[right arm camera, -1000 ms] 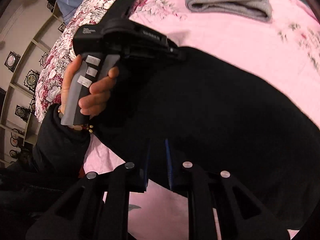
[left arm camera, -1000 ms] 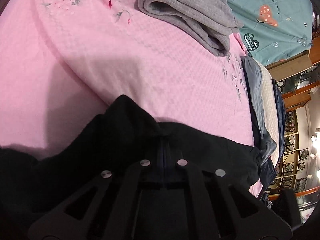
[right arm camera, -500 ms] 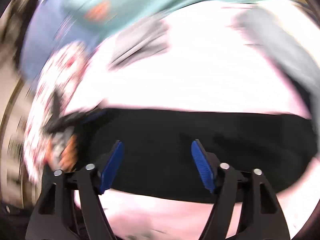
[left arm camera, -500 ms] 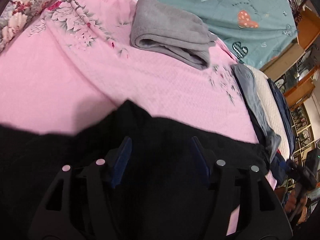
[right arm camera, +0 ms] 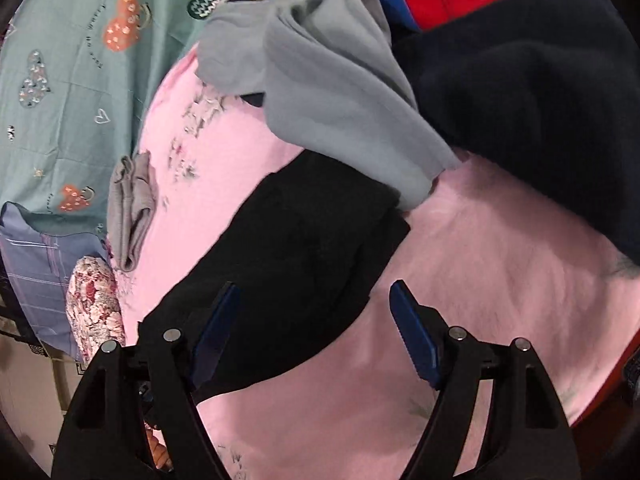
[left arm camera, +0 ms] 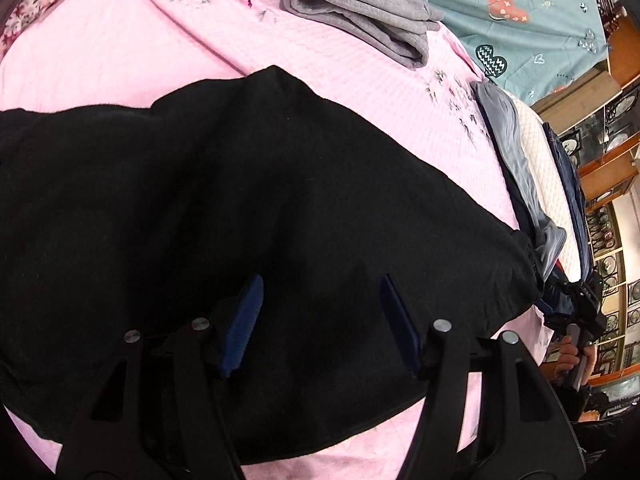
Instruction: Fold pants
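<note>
black pants [left arm camera: 248, 200] flat on pink bedspread [left arm camera: 120, 48] | left gripper [left arm camera: 320, 316] jaws apart, empty | right gripper [right arm camera: 316, 320] jaws apart, empty

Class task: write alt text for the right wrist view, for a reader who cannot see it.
The open right tool hovers over black pants lying on a pink bedspread. Beyond lie a grey garment, a dark navy garment and a teal quilt.
</note>
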`<state>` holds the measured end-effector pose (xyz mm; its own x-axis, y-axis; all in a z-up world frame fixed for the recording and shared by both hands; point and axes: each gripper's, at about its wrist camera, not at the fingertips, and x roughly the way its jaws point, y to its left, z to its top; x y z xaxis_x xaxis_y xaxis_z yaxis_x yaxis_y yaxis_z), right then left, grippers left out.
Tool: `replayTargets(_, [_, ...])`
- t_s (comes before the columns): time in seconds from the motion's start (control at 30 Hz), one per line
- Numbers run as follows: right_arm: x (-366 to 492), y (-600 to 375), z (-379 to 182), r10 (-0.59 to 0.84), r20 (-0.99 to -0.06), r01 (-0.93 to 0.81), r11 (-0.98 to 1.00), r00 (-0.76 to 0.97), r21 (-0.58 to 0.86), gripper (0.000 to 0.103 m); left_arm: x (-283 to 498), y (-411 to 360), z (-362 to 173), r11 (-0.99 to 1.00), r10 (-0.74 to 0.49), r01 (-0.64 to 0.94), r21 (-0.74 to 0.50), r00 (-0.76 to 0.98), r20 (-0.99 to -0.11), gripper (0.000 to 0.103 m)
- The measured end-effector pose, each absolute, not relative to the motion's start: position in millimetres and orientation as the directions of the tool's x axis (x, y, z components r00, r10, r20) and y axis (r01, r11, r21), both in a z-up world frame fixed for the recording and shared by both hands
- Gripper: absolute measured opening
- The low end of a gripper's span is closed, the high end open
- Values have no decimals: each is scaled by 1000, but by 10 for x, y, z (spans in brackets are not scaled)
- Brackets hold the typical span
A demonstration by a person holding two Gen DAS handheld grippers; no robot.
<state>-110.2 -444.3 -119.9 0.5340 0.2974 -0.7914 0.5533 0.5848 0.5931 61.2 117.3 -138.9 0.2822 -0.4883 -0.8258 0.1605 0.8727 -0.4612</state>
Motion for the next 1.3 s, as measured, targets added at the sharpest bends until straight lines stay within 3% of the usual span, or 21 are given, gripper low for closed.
replayTargets(0.37, [-753,-4667,-1418,291,-719,492,567,631,661,76,611,1185,-1379,879,-477,163,-448,282,-832,63])
replayTargets(0.4, [-722,-4651,-1413,257,-737,498,596,625,630,63,591,1183,-1370,883,-469,160,-441,283,-837,63])
replayTargets(0.43, [-676,-4616,-1431,249,-755,503,615,606,607,29,584,1163,-1360,889,-458,159,-430,282,-843,62])
replayTargets(0.5, [-678,-4598,-1492,261,-754,497,616,603,611,24,569,1068,-1306,910,-412,165,-380,286,-865,62])
replayTargets(0.67, [-797,-4504,-1146,216,-717,431,672,663,602,23,592,483,-998,884,-439,301,-358,269,-857,60])
replayTargets(0.9, [-756,-4286,-781,232,-674,317,745,701,586,23,704,-1058,-867,758,-547,490,-429,122,-828,60])
replayTargets(1.13, [-749,-4272,-730,281,-642,266,739,714,619,23,804,-1870,-1189,760,-532,478,-440,68,-844,23])
replayTargets(1.3, [-756,-4269,-737,299,-633,253,733,714,631,23,801,-2106,-1481,756,-526,450,-475,-15,-850,22])
